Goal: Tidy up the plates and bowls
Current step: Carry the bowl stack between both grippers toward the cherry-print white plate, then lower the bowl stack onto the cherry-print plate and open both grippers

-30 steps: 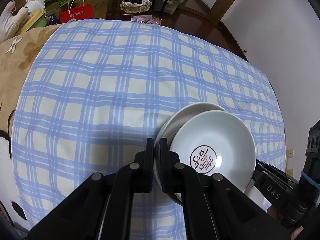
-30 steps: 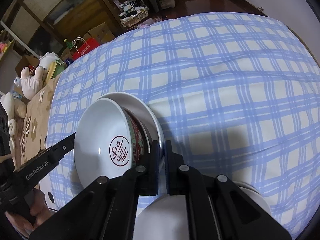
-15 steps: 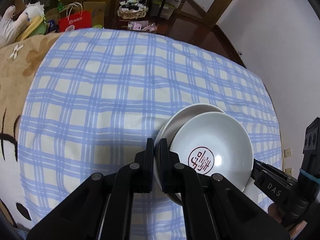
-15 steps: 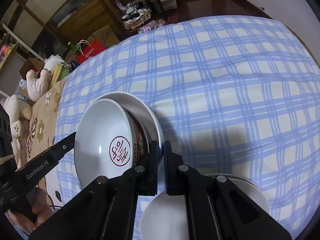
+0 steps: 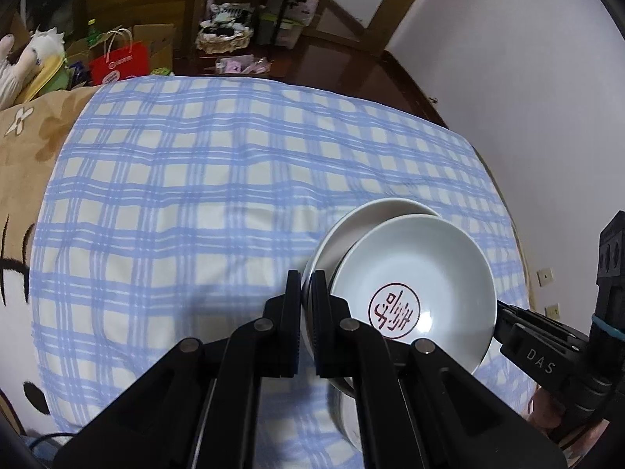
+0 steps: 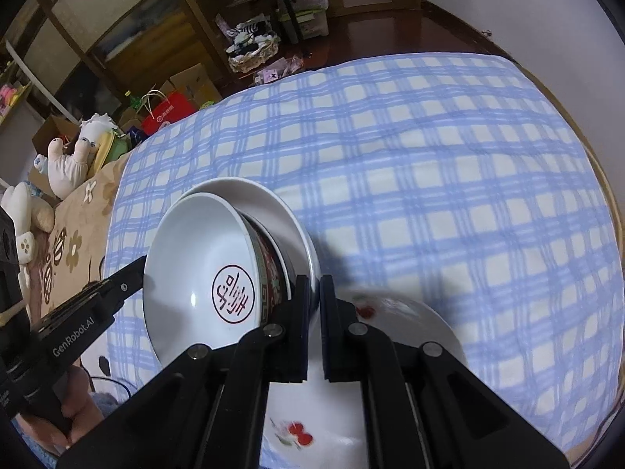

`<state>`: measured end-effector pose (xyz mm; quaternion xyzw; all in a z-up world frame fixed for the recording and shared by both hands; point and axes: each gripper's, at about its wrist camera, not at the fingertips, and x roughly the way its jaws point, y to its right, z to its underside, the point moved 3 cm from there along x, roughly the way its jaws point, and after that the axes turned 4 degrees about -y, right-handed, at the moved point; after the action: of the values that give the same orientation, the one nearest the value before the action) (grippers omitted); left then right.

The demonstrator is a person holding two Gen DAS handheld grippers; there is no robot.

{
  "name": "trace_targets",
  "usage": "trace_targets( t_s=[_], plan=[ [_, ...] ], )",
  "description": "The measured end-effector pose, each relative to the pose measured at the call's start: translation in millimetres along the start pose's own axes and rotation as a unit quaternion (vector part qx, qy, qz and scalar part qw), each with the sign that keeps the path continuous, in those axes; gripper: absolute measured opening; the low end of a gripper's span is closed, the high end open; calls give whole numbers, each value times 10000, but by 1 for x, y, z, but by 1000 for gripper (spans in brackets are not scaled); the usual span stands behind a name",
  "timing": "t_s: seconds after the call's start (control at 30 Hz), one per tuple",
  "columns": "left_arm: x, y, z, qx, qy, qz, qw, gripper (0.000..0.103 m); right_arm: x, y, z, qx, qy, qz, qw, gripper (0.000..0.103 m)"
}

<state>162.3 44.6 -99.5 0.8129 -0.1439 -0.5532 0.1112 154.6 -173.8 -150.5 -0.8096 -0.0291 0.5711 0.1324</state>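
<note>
Both my grippers pinch opposite edges of a white plate (image 5: 375, 215) with a bowl (image 5: 418, 285) sitting in it, a red seal mark at the bowl's bottom. My left gripper (image 5: 306, 285) clamps the plate's rim on one side, my right gripper (image 6: 314, 289) the other, jaws nearly together on it. The stack hangs above a blue-and-white checked cloth (image 5: 195, 195). Below lies a second plate (image 6: 414, 324) painted with cherries. Beyond are a dark wooden floor (image 6: 371, 31), a red bag (image 5: 119, 62), stuffed toys (image 6: 74, 156) and cluttered shelves.
</note>
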Motion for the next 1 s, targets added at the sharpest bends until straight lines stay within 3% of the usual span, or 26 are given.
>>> trace_targets(
  t_s=[0.3,0.57,0.77,1.0],
  plan=[
    [-1,44,33,294,-164,128,9994,3,-28,37,36,206,37,215,9995,7],
    [15,66,60,535,-462,-45,9975,2,-25,64,65,317,-100,314,9990,7],
    [36,69,72,632,-725,-313,9949,2,-14,72,80,438,-54,250,9987,7],
    [41,72,68,786,-688,-340,9939,3,-7,84,86,584,136,-92,9982,7]
  ],
)
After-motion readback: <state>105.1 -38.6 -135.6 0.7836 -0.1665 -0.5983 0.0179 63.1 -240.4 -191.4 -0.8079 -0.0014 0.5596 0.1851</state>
